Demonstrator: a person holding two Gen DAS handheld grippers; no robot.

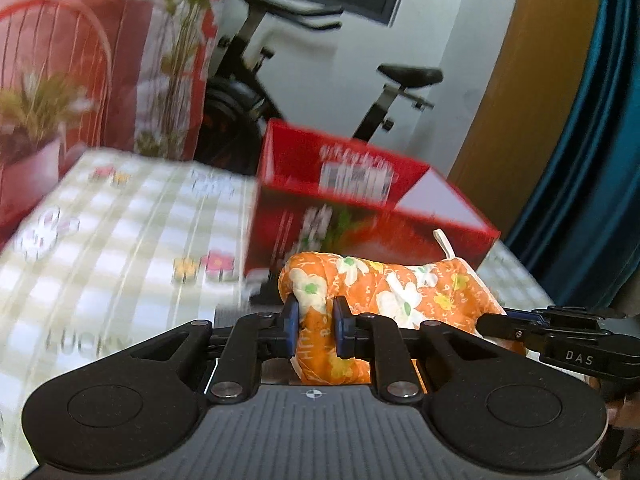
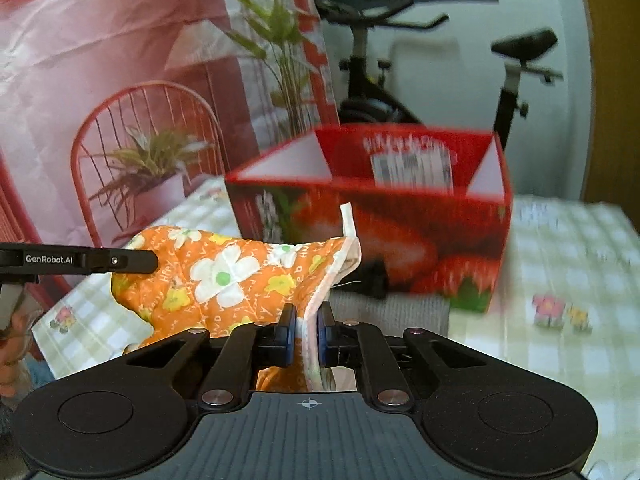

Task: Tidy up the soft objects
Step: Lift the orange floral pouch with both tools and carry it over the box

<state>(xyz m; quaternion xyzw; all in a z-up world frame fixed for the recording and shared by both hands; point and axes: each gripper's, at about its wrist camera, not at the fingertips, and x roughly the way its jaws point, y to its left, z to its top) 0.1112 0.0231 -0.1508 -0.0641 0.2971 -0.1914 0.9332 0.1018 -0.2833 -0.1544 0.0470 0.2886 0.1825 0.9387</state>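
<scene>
— Orange flower-printed quilted oven mitt (image 1: 400, 292): where?
— Strung between both tongs, before the red cardboard box (image 1: 360, 200). Left gripper (image 1: 316, 326) clenches its rounded end; right gripper (image 2: 307, 330) pinches the cuff.

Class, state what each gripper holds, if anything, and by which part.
Both hold one orange floral padded oven mitt: left gripper pinches its rounded closed end, right gripper its white-trimmed cuff edge.

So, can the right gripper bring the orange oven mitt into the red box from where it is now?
Probably yes. The red box is open on top, right behind the oven mitt; nothing stands between them. But the left gripper also holds the mitt, like the right gripper.
</scene>
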